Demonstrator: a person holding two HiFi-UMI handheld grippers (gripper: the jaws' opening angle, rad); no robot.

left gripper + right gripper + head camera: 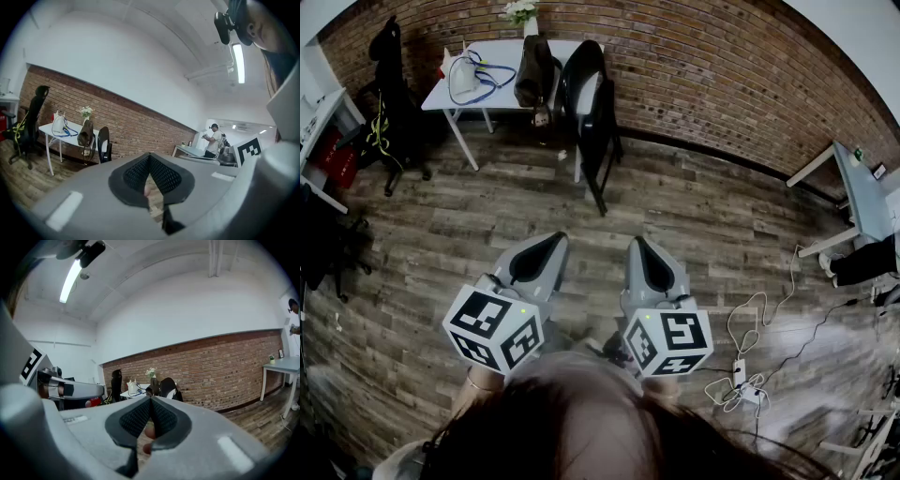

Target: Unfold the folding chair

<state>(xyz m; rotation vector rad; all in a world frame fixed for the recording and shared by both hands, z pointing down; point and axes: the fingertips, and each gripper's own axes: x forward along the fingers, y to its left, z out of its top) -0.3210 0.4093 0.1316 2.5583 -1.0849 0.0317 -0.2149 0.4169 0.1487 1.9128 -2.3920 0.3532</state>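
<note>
Left gripper [540, 260] and right gripper [649, 263] side by side, jaws pressed together on nothing, black folding chair [593, 117] well ahead, beside white table [500, 52]

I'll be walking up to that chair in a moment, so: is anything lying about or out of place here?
White cables lie tangled loose on the wood floor at the right, off the straight path. The black folding chair stands folded against the white table; nothing looks spilled or broken.

Two tools [546, 251] [642, 255], one folding chair [595, 122], two bags [467, 77] [534, 70].
</note>
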